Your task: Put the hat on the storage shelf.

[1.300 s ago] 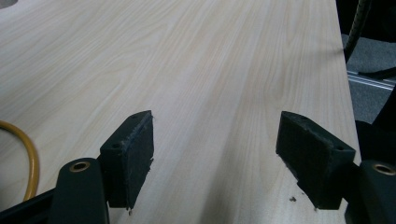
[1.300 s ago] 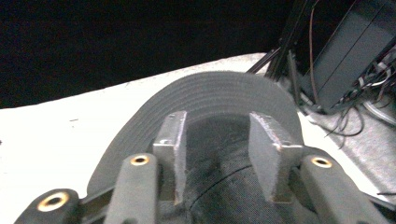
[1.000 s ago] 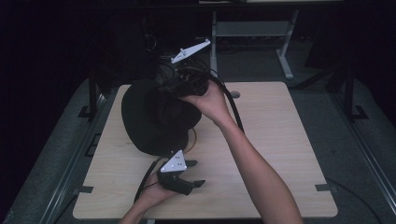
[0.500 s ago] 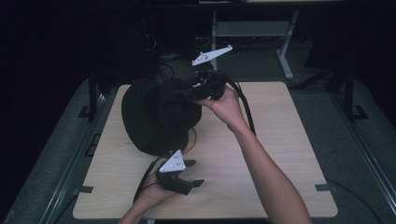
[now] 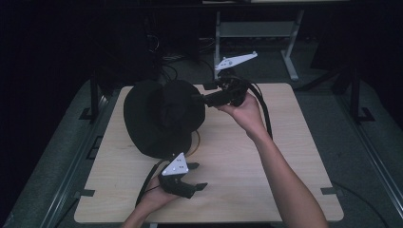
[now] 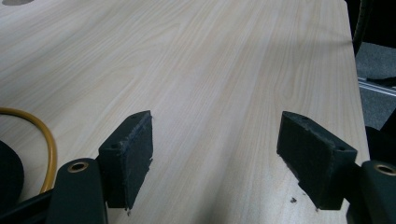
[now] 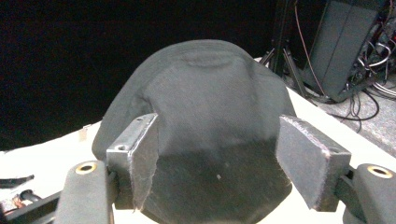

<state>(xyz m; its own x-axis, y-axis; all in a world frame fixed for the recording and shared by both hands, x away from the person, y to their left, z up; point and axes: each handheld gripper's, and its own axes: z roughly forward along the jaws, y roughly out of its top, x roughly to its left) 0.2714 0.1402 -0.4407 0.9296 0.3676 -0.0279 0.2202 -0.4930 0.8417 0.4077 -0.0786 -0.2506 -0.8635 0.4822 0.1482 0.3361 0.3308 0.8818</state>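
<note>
A black fabric hat [image 5: 161,116] lies on the left half of the wooden table [image 5: 285,156]. My right gripper [image 5: 200,93] hovers at the hat's right edge and points left at it. Its jaws have just been opening and stand wide. In the right gripper view the hat [image 7: 210,116] lies beyond the right gripper [image 7: 217,135], and neither pad touches it. My left gripper [image 5: 199,175] rests near the table's front edge, below the hat. It is open in the left gripper view [image 6: 215,140], with bare wood between its pads.
A yellow cable [image 6: 42,140] curves out from under the hat's front. A metal stand [image 5: 290,52] rises behind the table. Dark equipment with cables [image 7: 345,46] sits off the table's far side. Bare wood [image 5: 247,185] stretches across the table's right half.
My right gripper has pulled away to the right from the hat's top, and its jaws have spread. The hat stays on the table. The left gripper has not moved.
</note>
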